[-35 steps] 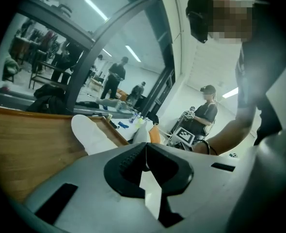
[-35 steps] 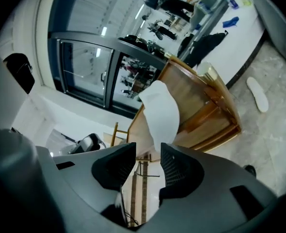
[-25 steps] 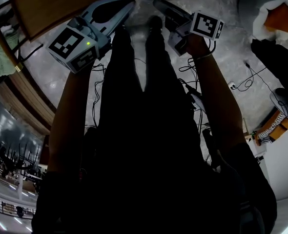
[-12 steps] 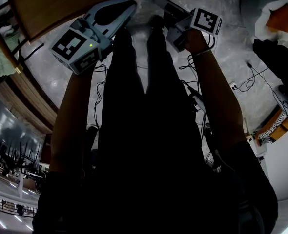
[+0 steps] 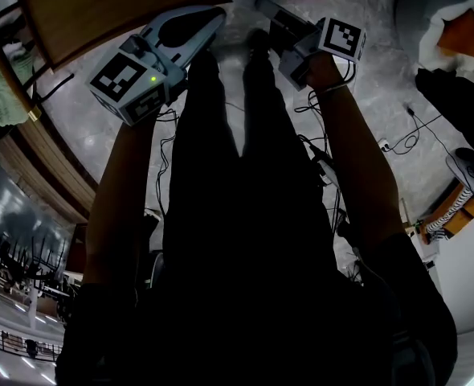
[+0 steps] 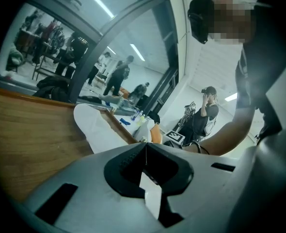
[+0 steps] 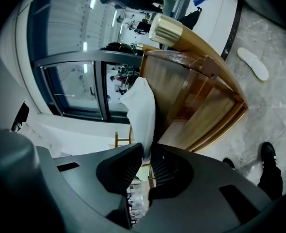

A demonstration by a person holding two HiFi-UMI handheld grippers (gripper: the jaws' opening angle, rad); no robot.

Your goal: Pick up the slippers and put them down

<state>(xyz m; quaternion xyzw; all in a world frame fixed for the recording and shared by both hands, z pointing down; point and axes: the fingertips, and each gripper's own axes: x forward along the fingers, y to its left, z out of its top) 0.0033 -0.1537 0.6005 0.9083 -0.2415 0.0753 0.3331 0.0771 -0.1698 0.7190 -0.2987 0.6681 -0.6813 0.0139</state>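
Right claw (image 7: 146, 155) has just closed onto the white slipper (image 7: 142, 113); left claw (image 6: 145, 148) shut tip to tip, empty.
Slipper sits at the table (image 6: 31, 140) edge, pinched by its thin rim only; on lifting it may droop and slip free.

Grey marbled floor (image 5: 373, 63) strewn with cables (image 5: 321, 115), wooden table (image 5: 100, 6), glass windows (image 6: 119, 42) beyond.

A slipper (image 7: 140, 106) stands at the far middle between the jaws of the right tool (image 7: 144, 161), which have just been closing on it. The desk (image 5: 100, 10) lies far left, with the left tool (image 5: 214, 16) beside its near edge. A second slipper (image 7: 253, 63) lies on the floor (image 5: 382, 95) near the desk.
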